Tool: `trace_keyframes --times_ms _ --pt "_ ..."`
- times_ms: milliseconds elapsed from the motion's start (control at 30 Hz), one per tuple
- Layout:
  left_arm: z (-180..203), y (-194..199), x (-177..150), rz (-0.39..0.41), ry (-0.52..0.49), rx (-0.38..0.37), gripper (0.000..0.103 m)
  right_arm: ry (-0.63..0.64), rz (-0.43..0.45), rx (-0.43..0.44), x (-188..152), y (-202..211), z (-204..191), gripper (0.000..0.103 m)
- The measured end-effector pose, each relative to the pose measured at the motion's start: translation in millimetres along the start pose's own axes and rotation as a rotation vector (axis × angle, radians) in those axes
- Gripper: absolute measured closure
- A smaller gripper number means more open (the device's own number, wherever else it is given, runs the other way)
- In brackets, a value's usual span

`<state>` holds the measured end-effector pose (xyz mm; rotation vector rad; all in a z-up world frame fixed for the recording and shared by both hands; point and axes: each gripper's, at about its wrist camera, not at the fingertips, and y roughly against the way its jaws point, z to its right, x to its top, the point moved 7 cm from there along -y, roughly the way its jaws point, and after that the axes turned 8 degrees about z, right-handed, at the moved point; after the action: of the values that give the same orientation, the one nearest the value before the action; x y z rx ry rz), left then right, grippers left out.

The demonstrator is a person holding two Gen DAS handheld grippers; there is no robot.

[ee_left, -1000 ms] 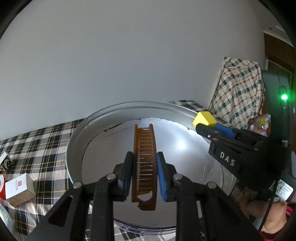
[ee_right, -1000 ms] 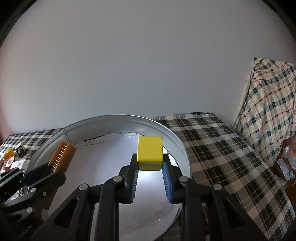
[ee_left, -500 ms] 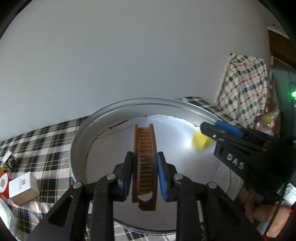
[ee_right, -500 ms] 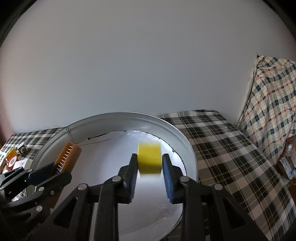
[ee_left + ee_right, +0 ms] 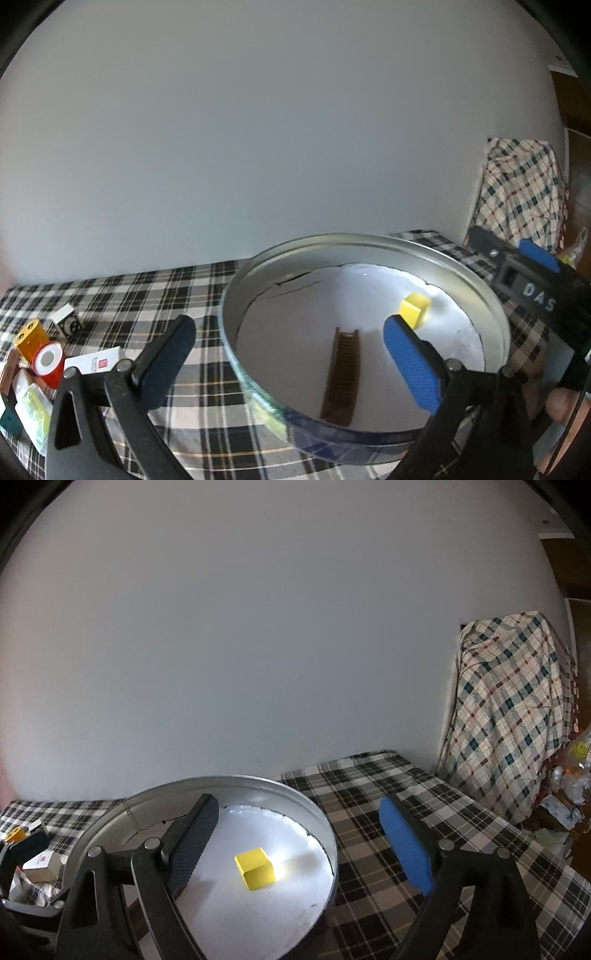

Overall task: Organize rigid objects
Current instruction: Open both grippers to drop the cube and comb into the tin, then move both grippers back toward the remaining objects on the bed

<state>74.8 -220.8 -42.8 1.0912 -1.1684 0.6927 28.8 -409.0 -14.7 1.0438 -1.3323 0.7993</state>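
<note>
A round metal tray (image 5: 236, 295) with a white liner sits on the checked cloth. A brown comb (image 5: 341, 369) lies inside it, near its front. A yellow cube (image 5: 413, 308) lies on the liner further right; it also shows in the right wrist view (image 5: 255, 868). My left gripper (image 5: 288, 354) is open and empty above the tray's left rim. My right gripper (image 5: 299, 843) is open and empty above the tray (image 5: 325, 834), over the cube. The comb is hidden in the right wrist view.
Small items lie on the cloth left of the tray: an orange block (image 5: 31, 336), a red-and-white roll (image 5: 48, 363), a white box (image 5: 94, 363), a small white cube (image 5: 68, 321). A cloth-draped object (image 5: 509, 720) stands at the right by the wall.
Both grippers have opened wide and pulled up and back. The comb and the yellow cube have dropped from the jaws onto the tray's liner.
</note>
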Motion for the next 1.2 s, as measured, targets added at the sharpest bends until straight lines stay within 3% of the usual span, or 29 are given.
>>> trace_keyframes --times_ms 167,233,567,933,1200 --pt "-12 9 0 0.028 -0.028 0.050 0.000 0.030 0.167 -0.070 14 22 3 0.012" --pt "-15 11 1 0.043 -0.050 0.068 0.000 0.041 0.188 -0.085 15 24 3 0.012" --pt "-36 23 1 0.066 -0.043 0.098 0.000 0.008 0.193 -0.143 15 32 6 0.012" --pt "-55 41 -5 0.058 -0.040 0.105 0.000 0.038 0.193 -0.086 9 56 -26 0.012" --pt "-76 51 -10 0.048 -0.028 0.113 0.000 -0.062 0.134 -0.036 -1 68 -37 0.012"
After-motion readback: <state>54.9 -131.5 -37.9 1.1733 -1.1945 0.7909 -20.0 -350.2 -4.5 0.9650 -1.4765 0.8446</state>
